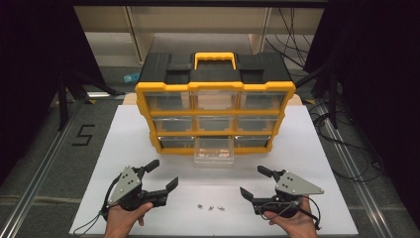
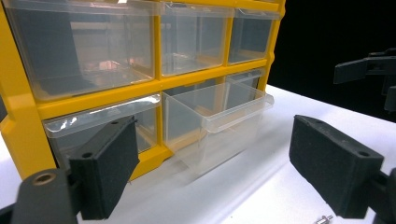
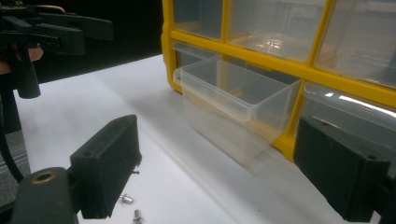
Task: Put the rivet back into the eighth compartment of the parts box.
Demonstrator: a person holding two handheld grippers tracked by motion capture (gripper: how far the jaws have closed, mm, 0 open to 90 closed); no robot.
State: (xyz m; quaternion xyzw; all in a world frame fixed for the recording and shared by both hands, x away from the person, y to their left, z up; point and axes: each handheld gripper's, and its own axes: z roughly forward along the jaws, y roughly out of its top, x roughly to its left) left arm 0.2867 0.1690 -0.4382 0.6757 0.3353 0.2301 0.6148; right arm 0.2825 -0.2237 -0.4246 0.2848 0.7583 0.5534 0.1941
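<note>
Left gripper (image 1: 165,175): held low over the white table board (image 1: 307,148), jaws spread wide, nothing between them.
Right gripper (image 1: 255,182): held at the near right, jaws spread wide and empty.
Small metal screws (image 1: 210,207): they lie loose on the board, between the two grippers, near the front edge.
Clear plastic drawer (image 1: 214,150): pulled out from the bottom middle slot, resting on the board.
Yellow and black drawer cabinet (image 1: 214,101): it stands upright behind the drawer; the other drawers are pushed in.

glossy clear plastic drawer (image 1: 214,150); shiny metal screws (image 1: 210,207); matt white table (image 1: 124,144).
</note>
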